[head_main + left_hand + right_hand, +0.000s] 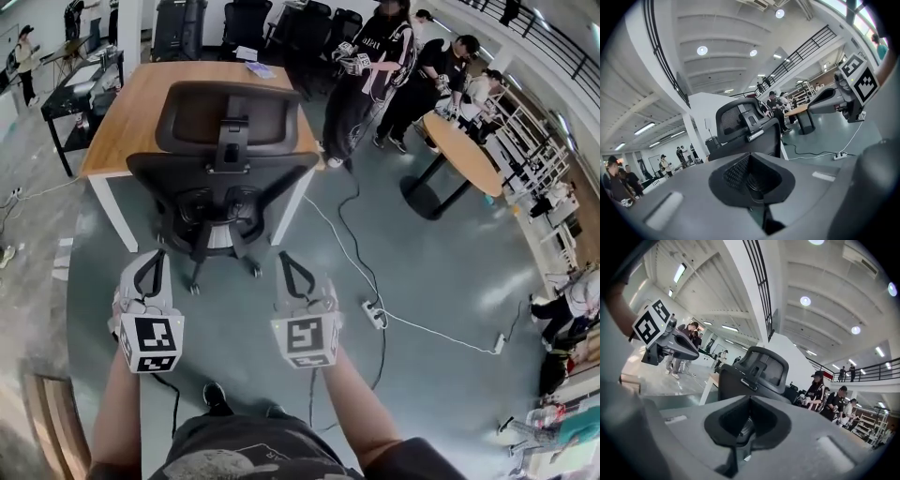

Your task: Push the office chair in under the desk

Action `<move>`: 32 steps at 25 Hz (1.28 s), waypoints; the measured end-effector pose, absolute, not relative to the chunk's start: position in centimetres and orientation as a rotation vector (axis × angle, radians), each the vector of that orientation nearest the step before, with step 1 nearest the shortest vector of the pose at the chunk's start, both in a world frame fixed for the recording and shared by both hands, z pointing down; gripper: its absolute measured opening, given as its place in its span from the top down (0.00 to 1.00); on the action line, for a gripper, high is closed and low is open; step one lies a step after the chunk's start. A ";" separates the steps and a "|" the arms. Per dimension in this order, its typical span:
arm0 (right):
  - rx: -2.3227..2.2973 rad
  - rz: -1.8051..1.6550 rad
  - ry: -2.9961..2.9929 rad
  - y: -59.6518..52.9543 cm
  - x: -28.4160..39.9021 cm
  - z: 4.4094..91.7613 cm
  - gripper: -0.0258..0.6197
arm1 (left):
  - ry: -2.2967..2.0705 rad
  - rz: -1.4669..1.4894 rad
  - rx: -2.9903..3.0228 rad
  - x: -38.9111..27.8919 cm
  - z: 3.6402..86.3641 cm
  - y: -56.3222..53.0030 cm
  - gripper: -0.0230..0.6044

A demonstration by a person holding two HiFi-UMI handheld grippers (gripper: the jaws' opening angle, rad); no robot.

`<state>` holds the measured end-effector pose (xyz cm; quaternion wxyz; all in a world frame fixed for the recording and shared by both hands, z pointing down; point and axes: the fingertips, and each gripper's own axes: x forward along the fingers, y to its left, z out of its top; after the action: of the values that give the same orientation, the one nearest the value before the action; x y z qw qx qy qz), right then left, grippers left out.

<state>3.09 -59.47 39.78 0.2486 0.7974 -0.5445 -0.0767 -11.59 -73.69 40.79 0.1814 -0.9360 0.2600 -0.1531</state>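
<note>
A black office chair (225,178) with a mesh headrest stands with its back toward me, its seat at the near edge of the wooden desk (141,103). My left gripper (150,264) and right gripper (292,264) hang side by side just short of the chair's wheeled base, both shut with nothing between the jaws. In the left gripper view the shut left gripper (751,161) points at the chair back (745,126), with the right gripper (829,98) off to its right. In the right gripper view the shut right gripper (750,401) faces the chair (754,376).
A white cable and a power strip (373,314) lie on the grey floor right of the chair. A round wooden table (464,155) stands at the right with people (375,75) beside it. More black chairs (244,23) stand behind the desk, and a black table (80,94) at the left.
</note>
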 end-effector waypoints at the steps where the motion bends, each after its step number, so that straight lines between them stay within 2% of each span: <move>1: 2.167 -0.202 -1.508 -59.1 2.9 40.0 0.97 | 0.744 -0.438 -2.641 -11.7 40.8 -73.1 0.93; 10: 2.120 -0.163 -1.664 -50.8 2.3 39.6 0.97 | 0.851 -0.458 -2.630 -11.3 39.8 -63.9 0.93; 19: 2.093 -0.161 -1.774 -42.2 1.6 39.4 0.97 | 0.955 -0.345 -2.806 -11.9 38.6 -53.9 0.93; 32: 2.049 -0.156 -1.916 -37.8 -0.6 37.9 0.97 | 1.031 -0.304 -2.865 -15.1 38.1 -46.2 0.93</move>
<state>-0.58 -37.84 37.94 0.1652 0.7193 -0.6726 -0.0548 -15.08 -46.23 38.11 0.0406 -0.9355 0.3368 -0.0992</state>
